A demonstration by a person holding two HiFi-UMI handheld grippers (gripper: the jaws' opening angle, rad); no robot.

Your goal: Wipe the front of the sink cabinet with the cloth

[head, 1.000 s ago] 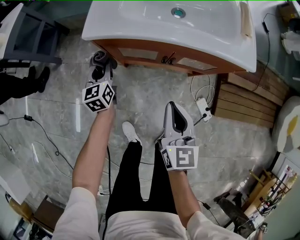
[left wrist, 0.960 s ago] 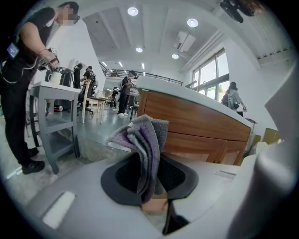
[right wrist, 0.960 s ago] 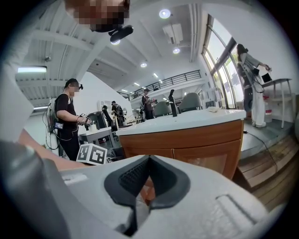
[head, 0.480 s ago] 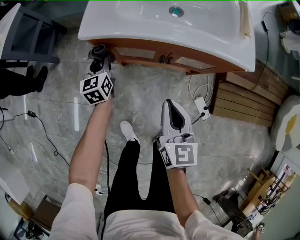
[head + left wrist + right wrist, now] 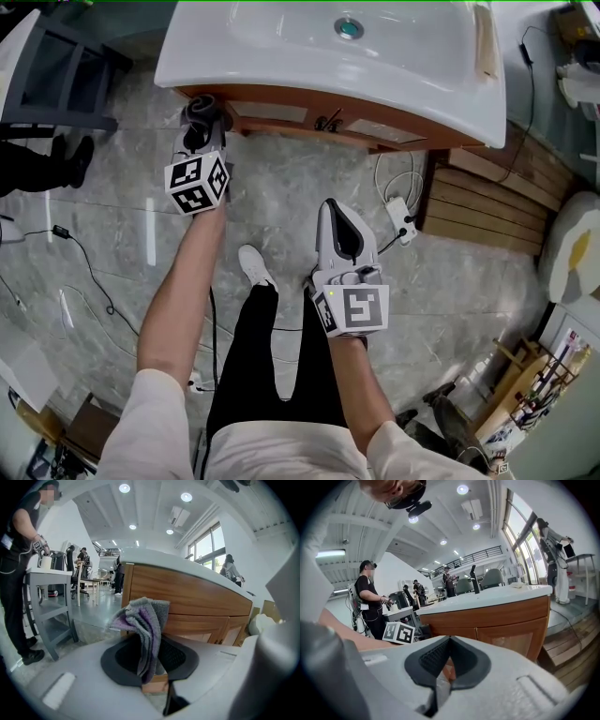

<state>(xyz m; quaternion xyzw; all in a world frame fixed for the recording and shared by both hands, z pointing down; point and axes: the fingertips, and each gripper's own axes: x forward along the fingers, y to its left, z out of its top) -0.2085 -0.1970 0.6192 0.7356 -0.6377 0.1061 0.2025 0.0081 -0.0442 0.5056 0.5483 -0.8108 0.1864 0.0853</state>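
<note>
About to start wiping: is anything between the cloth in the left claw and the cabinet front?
Nothing visible does. The left claw holds the cloth right by the cabinet front, near its left corner; whether they touch is unclear.

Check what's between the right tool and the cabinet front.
Head view: only bare floor separates the right tool from the cabinet front; a power strip lies off to the side.

Right gripper (image 5: 449,643) had its jaws closed tip to tip, nothing clamped. Sink cabinet (image 5: 506,620) front sat just beyond the fingers (image 5: 427,662), not touching. Marker cube (image 5: 399,633) was left of them, near the cabinet's corner.
</note>
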